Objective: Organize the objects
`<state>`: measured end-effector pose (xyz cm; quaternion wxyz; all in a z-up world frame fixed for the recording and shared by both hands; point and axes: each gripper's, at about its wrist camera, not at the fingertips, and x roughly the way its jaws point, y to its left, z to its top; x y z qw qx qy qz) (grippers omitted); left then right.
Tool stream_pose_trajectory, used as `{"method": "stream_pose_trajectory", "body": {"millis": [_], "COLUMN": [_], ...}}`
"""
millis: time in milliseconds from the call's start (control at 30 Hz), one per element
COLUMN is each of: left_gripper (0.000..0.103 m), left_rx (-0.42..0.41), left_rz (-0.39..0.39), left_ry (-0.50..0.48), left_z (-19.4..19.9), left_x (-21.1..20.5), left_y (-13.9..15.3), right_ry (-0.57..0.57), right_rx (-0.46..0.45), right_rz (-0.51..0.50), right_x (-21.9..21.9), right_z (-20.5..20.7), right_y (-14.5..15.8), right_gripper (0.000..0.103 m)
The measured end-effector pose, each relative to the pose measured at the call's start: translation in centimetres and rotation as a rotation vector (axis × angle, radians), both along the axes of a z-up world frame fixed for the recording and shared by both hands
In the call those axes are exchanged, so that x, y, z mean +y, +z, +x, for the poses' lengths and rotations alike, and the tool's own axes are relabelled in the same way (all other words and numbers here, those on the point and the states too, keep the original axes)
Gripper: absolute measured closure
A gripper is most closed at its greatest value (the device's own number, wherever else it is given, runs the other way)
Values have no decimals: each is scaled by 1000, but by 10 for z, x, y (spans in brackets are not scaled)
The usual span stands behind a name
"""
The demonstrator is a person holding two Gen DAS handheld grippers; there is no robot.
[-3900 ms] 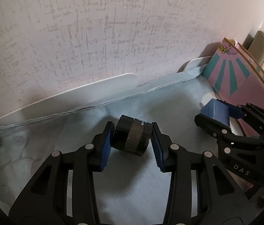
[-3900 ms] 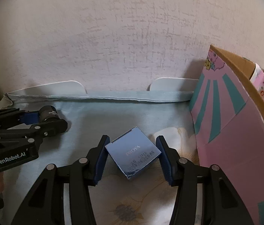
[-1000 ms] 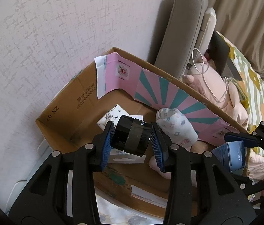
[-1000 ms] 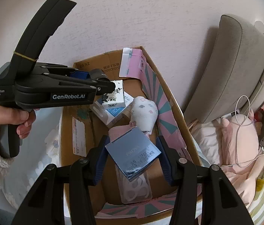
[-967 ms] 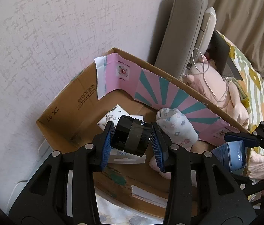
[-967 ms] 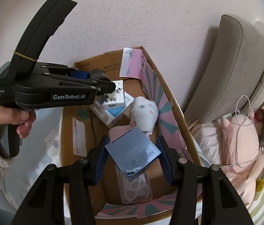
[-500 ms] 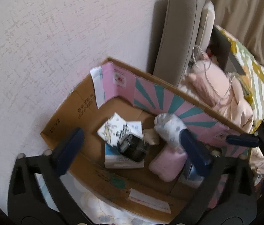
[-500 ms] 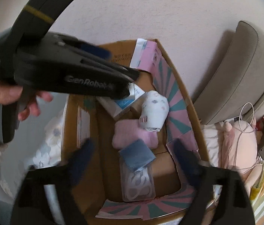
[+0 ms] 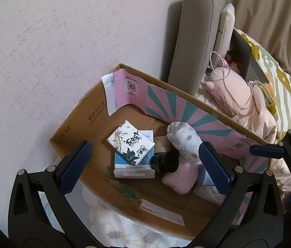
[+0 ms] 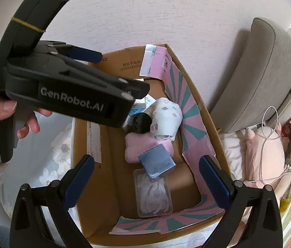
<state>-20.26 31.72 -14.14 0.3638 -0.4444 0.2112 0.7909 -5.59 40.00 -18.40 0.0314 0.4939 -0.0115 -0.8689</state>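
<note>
An open cardboard box point(image 9: 74, 127) with pink and teal flaps stands against the wall. Inside it a black cylindrical jar point(image 9: 164, 162) lies on its side between a tissue pack and a pink cloth. The blue carton point(image 10: 156, 163) rests on the pink cloth and a clear packet. My left gripper point(image 9: 144, 144) hovers above the box, open and empty. My right gripper point(image 10: 146, 158) also hangs over the box; its jaws are opening and nothing is between them. In the left wrist view the blue carton point(image 9: 204, 177) is mostly hidden behind my finger.
The box also holds a printed tissue pack point(image 9: 131, 142), a rolled white sock point(image 9: 183, 140), a pink cloth point(image 9: 181, 175) and a clear packet point(image 10: 153, 194). A grey headboard point(image 9: 195, 31), a pink plush point(image 9: 234, 91) and a laptop point(image 9: 246, 62) lie to the right. Floral bedding point(image 9: 114, 233) lies in front.
Both grippers have opened wide. The black jar left the left jaws and the blue carton left the right jaws; both now lie inside the box.
</note>
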Motion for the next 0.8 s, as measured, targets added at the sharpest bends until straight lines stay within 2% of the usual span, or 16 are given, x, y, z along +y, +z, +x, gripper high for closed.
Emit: {"method": "stream_pose_trajectory", "body": {"millis": [333, 533, 800], "left_gripper": [0, 0, 0], "left_rx": [9, 25, 89], "left_rz": [48, 102, 185], "left_ry": [55, 149, 330], "left_z": [5, 10, 32], "left_x": [-28, -64, -138], "left_y": [33, 68, 116], "right_ry": [21, 38, 53], "right_rx": [22, 50, 86], "right_rz": [-1, 0, 9], "right_x": [-11, -23, -48], "right_z": [4, 2, 0], "right_y": [15, 36, 66], "right_gripper": [2, 2, 2]}}
